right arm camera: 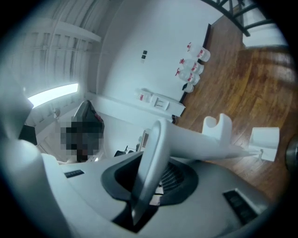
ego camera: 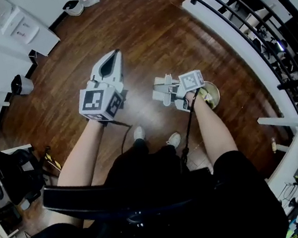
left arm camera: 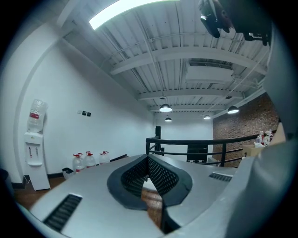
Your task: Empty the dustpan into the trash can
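As we looked down over the wood floor [ego camera: 146, 32], our right gripper [right arm camera: 146, 186] had the white dustpan handle [right arm camera: 200, 139] lying slantwise between its jaws. The jaws stood a little apart, and the pads did not plainly press on the plastic. The handle ran out to the right in the right gripper view, and the pan itself was out of sight in every view.

Our left gripper [ego camera: 110, 67] pointed level over bare floor, its jaws pressed together on nothing.

In the head view a small round bin [ego camera: 213, 94], which we took for the trash can, sat on the floor just beside our right hand, with something pale green inside it.

We judged that the emptying depended on the hold. A handle resting loosely between the pads could twist or slip once the pan tilted, so we thought it best to close firmly on the flat of the handle first. The mouth of the pan should then be brought squarely over the bin and tipped slowly, so that nothing spilled onto the boards. The free left gripper was near enough to steady the bin if it shifted.
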`<state>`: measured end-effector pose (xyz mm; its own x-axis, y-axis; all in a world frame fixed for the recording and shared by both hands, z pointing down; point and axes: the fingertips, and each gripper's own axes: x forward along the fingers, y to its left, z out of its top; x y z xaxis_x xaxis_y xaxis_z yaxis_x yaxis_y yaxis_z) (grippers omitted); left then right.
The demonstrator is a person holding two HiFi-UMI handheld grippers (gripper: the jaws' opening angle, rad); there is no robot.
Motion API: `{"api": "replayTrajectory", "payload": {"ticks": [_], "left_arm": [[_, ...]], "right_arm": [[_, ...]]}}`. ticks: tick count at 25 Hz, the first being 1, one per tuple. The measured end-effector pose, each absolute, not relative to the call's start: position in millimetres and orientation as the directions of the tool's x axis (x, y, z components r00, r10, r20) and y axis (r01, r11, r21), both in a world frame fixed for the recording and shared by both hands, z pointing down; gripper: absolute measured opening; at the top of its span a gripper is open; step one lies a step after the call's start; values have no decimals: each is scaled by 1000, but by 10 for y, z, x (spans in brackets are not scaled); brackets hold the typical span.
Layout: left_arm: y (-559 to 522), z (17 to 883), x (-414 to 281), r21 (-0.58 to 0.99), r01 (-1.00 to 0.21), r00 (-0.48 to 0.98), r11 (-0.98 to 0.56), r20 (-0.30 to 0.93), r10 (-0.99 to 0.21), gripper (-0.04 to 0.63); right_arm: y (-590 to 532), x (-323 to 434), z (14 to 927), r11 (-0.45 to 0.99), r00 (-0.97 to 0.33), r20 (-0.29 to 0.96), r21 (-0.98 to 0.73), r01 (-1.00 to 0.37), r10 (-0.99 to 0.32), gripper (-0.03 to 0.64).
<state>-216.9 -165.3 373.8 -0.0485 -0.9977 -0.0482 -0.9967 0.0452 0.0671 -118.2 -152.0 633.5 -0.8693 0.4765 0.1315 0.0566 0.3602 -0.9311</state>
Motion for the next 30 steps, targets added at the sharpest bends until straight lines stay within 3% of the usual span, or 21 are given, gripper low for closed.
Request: {"api": "replayTrajectory", "payload": {"ticks": [3, 9, 21, 30], "left_arm": [[-1694, 3739, -2114, 76, -997, -36, 32, -55, -998, -6], [-1757, 3696, -2032, 92, -996, -21, 14, -75, -997, -6], [-1784, 3611, -2051, 133, -991, -9, -6, -112, -994, -6], [-1837, 3543, -2005, 163, -986, 23, -47, -146, -989, -6]], "right_arm": [[-1364, -1003, 6550, 285, -830, 248, -952, -113, 499, 131], [-1105, -800, 6694, 303, -756, 268, -948, -96, 597, 206], [-998, -441, 6829, 390, -686, 400, -903, -180, 609, 236], [-1173, -293, 6637, 437, -731, 441, -873, -216, 521, 236]]}}
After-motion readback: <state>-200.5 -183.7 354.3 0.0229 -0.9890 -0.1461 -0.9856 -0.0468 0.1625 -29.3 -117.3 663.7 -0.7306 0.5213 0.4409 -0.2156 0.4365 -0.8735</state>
